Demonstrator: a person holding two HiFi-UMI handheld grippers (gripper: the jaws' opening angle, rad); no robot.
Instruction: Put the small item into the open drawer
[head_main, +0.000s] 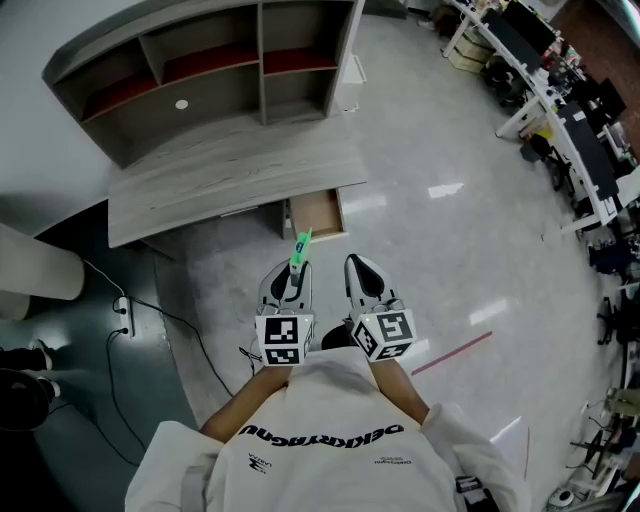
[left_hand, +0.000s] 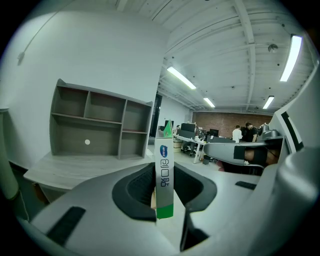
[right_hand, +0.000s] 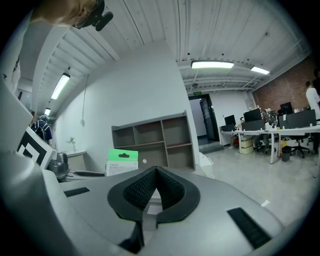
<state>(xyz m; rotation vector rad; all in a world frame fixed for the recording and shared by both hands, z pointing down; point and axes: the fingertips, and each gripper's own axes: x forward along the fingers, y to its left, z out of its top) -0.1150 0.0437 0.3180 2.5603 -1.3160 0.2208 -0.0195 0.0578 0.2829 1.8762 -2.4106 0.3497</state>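
Left gripper is clamped on the lower end of the small packet, which stands upright. Judged light, thin card, crushable; grip its flat faces gently. Right gripper is pinched closed, empty. Open drawer at 12 o'clock.

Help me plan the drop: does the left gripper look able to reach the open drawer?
Likely yes, after moving closer: the open drawer sits ahead of the left gripper, which holds the packet, with only floor between.
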